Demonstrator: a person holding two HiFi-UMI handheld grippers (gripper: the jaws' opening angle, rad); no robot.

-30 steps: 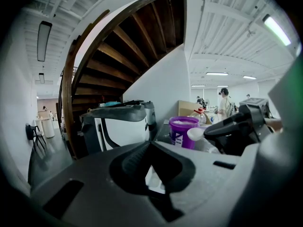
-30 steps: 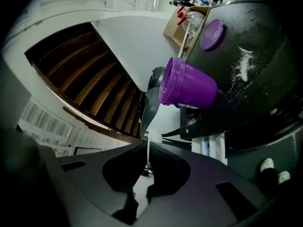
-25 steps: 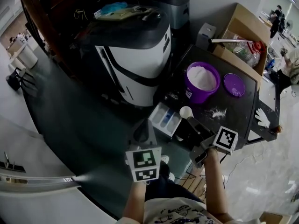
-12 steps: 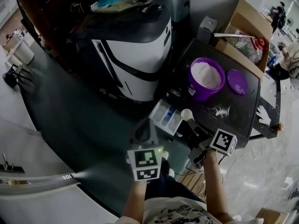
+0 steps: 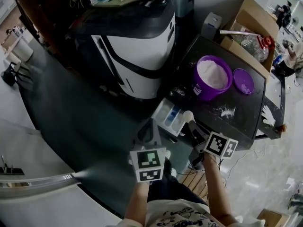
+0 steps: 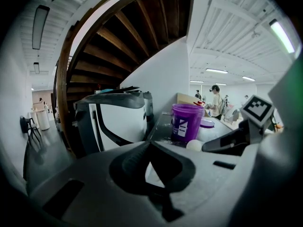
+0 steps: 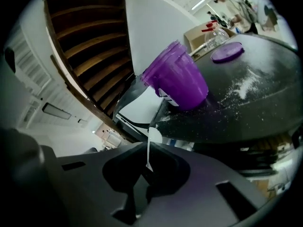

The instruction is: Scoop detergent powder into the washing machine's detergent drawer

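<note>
The white washing machine [image 5: 142, 56] has its detergent drawer [image 5: 166, 116] pulled out, with a blue insert inside. My right gripper [image 5: 194, 126] is shut on the handle of a white scoop [image 5: 188, 116], whose bowl hangs at the drawer's right edge. In the right gripper view the scoop [image 7: 152, 137] shows edge-on between the jaws of that gripper [image 7: 147, 149], and the picture is rolled. A purple tub [image 5: 211, 78] full of white powder stands on the black table [image 5: 246, 112]. My left gripper [image 5: 148, 126] is shut on nothing, just left of the drawer [image 6: 150, 146].
The tub's purple lid [image 5: 243, 81] lies right of the tub, with spilled powder [image 5: 227, 111] in front of it. An open cardboard box [image 5: 246, 41] with bottles sits behind the table. People stand far off at the right. A dark stair rises behind the machine.
The right gripper has rolled, and its marker cube has shifted left towards the drawer. The scoop's bowl looks narrower, tipped on its side. The left gripper has hardly moved.
</note>
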